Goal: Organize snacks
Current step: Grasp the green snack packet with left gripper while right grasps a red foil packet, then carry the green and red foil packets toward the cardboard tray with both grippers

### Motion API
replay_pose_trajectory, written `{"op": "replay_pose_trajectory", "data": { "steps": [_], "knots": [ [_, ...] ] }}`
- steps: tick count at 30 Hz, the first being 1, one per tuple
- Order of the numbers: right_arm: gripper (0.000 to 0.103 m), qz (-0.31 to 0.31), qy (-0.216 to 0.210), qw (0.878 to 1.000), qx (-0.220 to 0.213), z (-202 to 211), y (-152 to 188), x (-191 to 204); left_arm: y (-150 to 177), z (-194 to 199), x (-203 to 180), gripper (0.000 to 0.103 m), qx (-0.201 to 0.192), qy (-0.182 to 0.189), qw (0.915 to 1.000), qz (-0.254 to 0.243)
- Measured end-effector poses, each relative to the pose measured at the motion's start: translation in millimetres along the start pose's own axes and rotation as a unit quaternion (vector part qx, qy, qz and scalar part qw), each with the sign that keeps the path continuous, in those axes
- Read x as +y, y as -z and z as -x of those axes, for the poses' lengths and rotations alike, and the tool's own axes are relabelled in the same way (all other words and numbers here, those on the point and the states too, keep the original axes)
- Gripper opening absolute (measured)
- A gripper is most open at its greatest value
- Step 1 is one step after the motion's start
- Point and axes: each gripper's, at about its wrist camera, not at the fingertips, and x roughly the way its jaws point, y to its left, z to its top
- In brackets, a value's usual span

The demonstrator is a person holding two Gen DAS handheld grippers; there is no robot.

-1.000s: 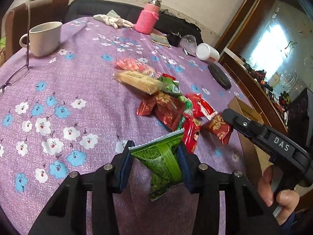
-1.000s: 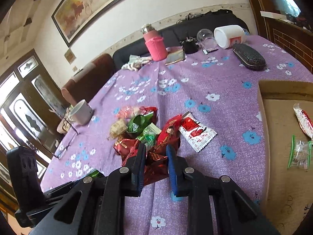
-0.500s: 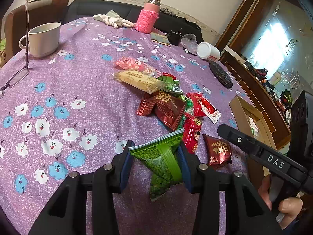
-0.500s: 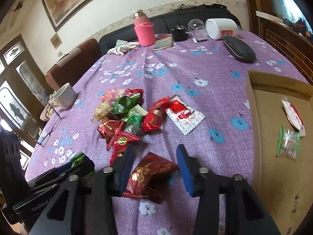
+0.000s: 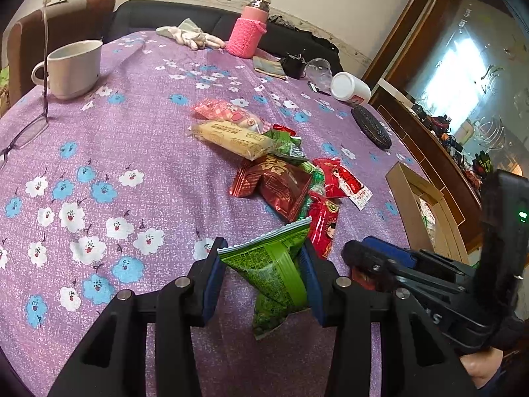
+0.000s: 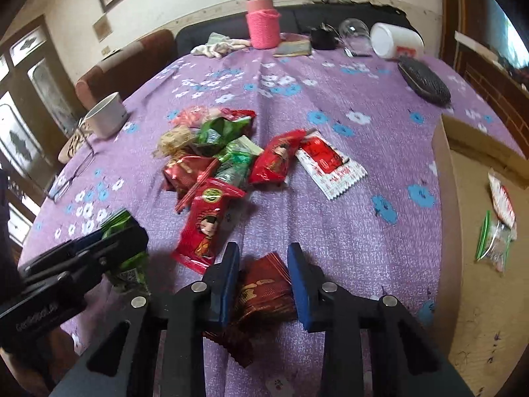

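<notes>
Green snack packet (image 5: 274, 264) pinched between the left gripper (image 5: 263, 276) pads, lifted just clear of the purple tablecloth (image 5: 132, 132), presumably for carrying to the cardboard box (image 6: 479, 264). Dark red packet (image 6: 264, 292) clamped likewise in the right gripper (image 6: 263, 284), near the remaining snack pile (image 6: 231, 158) mid-table.

Green snack packet (image 5: 274, 268) pinched between blue pads, crumpled, serrated top edge up, lower end hanging. Dark red foil packet (image 6: 264, 294) wedged between pads, creased. Loose pile of red, green and yellow packets (image 5: 277, 168) mid-tablecloth. Few packets (image 6: 499, 218) flat in cardboard box (image 6: 482, 297), right.
</notes>
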Motion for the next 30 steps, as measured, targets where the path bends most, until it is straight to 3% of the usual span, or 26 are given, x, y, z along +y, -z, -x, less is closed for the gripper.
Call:
{"op": "replay_pose_trajectory", "data": {
  "steps": [2, 3, 4, 9, 13, 18, 21, 22, 24, 26, 30],
  "knots": [
    [0.037, -0.003, -0.010, 1.000, -0.026, 12, -3, 0, 0, -1, 1, 0.043, 0.003, 0.000, 1.0000, 0.003],
    [0.049, -0.008, -0.010, 0.999, -0.038, 17, -5, -2, 0, -1, 2, 0.043, 0.004, 0.000, 1.0000, 0.004],
    [0.052, -0.018, -0.010, 0.999, -0.045, 21, -5, -6, 0, -2, 2, 0.043, 0.005, 0.000, 1.0000, 0.005],
    [0.052, -0.088, -0.041, 0.995, -0.037, 38, 2, -22, -1, -1, 5, 0.043, 0.005, 0.001, 0.9999, 0.012],
    [0.052, -0.112, -0.051, 0.992, -0.002, 41, 15, -17, 0, 2, 4, 0.043, -0.001, -0.001, 0.9999, 0.010],
    [0.052, -0.123, -0.023, 0.991, 0.040, 19, 21, -13, 1, 6, 5, 0.043, -0.008, -0.003, 0.9999, 0.011],
    [0.052, -0.097, 0.008, 0.995, 0.028, 12, 17, -4, 1, 6, 5, 0.043, -0.007, -0.003, 0.9999, 0.012],
    [0.052, -0.090, 0.012, 0.996, 0.024, 11, 16, -1, 2, 7, 5, 0.043, -0.007, -0.004, 0.9999, 0.013],
    [0.036, -0.061, 0.012, 0.998, 0.018, 8, 16, 6, 2, 7, 5, 0.043, -0.008, -0.004, 0.9999, 0.014],
    [0.032, -0.037, 0.018, 0.999, 0.007, 9, 18, 12, 1, 7, 5, 0.043, -0.008, -0.004, 0.9999, 0.014],
    [0.026, -0.042, -0.037, 0.998, -0.020, 10, 18, 7, 1, 8, 3, 0.043, -0.011, -0.004, 0.9999, 0.009]
  ]
}}
